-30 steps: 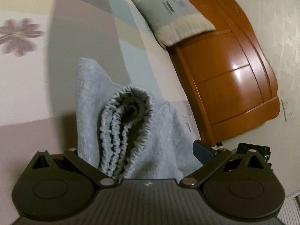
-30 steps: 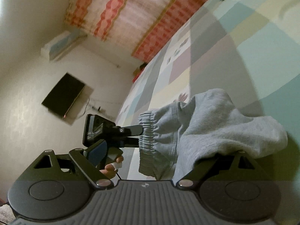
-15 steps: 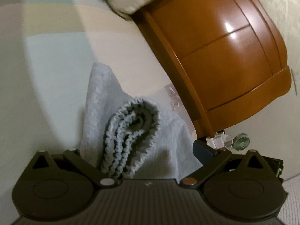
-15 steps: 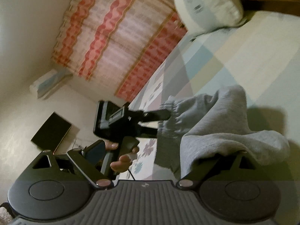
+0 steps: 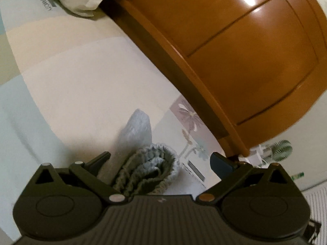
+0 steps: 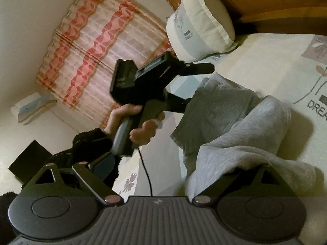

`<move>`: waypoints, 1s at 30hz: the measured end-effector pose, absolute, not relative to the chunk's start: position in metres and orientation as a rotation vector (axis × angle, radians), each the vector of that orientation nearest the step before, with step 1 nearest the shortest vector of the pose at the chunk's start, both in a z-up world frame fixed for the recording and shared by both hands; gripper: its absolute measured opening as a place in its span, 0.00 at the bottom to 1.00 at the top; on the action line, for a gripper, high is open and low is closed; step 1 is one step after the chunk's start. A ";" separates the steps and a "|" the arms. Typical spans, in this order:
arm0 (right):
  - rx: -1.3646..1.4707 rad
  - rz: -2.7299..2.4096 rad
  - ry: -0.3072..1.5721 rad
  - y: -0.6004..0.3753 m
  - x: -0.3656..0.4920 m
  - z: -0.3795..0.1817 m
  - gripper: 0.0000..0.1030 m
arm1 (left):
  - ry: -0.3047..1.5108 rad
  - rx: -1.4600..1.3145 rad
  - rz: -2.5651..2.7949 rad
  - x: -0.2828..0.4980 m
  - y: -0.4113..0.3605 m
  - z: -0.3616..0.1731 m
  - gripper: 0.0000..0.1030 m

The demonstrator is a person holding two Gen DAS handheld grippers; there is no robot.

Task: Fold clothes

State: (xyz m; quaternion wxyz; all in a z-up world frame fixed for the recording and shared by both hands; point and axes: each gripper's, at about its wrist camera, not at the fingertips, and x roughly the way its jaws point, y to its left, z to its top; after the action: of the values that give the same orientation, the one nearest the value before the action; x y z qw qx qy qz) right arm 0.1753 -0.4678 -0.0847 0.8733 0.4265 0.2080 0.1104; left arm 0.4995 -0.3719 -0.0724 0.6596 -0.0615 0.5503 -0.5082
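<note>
Pastel patchwork bedsheet (image 6: pixel 265 65) lies under the grey sweatpants (image 6: pixel 231 126), which sit below the pillow (image 6: pixel 200 24) near the wooden headboard (image 5: pixel 235 61). Left tongs (image 6: pixel 196 85) are spread, elastic waistband (image 5: pixel 147 173) between them. Right tongs (image 6: pixel 184 173) are spread too, grey cloth draped over one finger.

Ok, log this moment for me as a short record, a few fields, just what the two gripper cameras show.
garment: grey sweatpants, bunched on the bedsheet
left gripper: open, fingers straddling the elastic waistband
right gripper: open, cloth draped over one finger
hand: gripping the left gripper's handle
background: pillow, wooden headboard, curtain
</note>
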 end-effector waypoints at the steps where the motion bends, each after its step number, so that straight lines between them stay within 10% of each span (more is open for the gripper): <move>1: 0.890 0.231 0.432 -0.468 0.174 -0.086 0.93 | 1.245 -0.142 -1.141 0.504 -0.376 -0.074 0.98; 20: 1.002 0.176 0.449 -0.471 0.122 -0.132 0.98 | 1.171 -0.021 -1.121 0.408 -0.303 -0.060 0.98; 30: 1.682 0.105 0.205 -0.517 0.075 -0.223 1.00 | 1.155 -0.109 -1.132 0.363 -0.274 -0.074 0.98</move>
State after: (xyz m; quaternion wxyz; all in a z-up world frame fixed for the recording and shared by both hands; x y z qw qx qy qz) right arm 0.0753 -0.5166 -0.2228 0.6608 0.7436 0.0908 0.0464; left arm 0.3628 -0.2737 -0.0738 0.6891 -0.0488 0.5165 -0.5060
